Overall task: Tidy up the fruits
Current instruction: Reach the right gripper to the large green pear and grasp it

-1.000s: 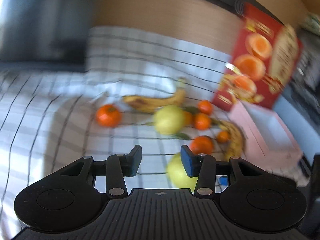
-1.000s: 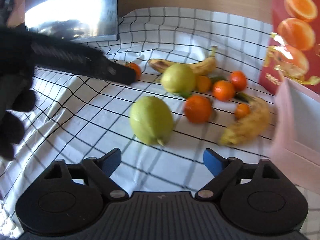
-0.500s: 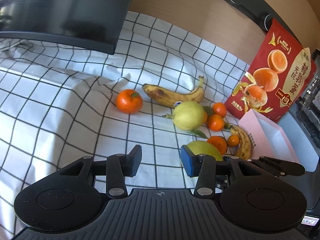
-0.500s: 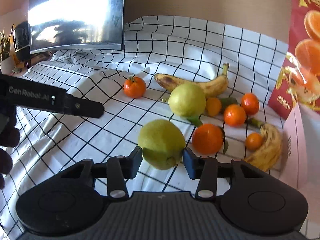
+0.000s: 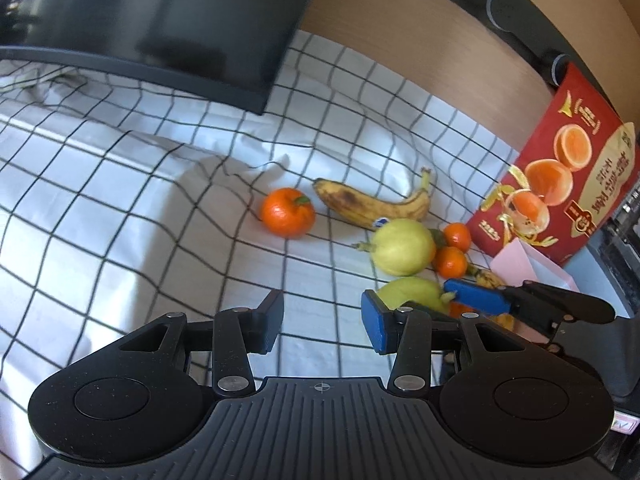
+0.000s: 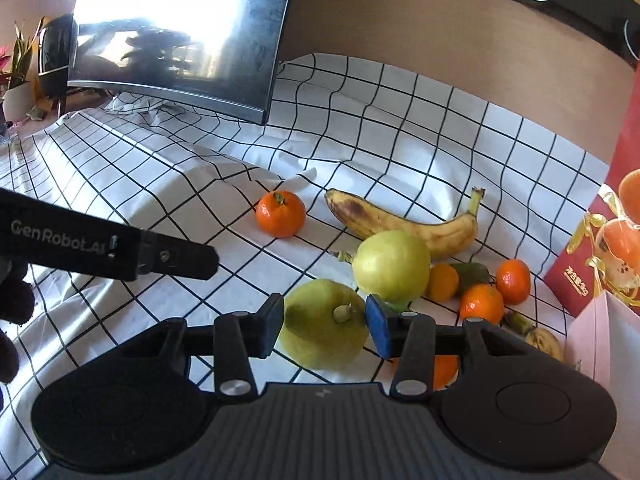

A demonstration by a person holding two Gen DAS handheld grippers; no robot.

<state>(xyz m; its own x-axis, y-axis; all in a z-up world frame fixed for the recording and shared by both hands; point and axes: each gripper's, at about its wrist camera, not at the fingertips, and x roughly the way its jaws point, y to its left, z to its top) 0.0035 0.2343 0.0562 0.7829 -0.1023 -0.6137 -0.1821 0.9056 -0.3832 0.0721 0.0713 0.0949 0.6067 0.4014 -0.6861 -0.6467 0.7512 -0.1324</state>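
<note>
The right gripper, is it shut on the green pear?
Shut: the right gripper has just closed, and both pads press the pear.

Our right gripper (image 6: 325,330) has just squeezed shut on the green pear (image 6: 324,324). Our left gripper (image 5: 322,326), left of that pear, holds nothing.
</note>
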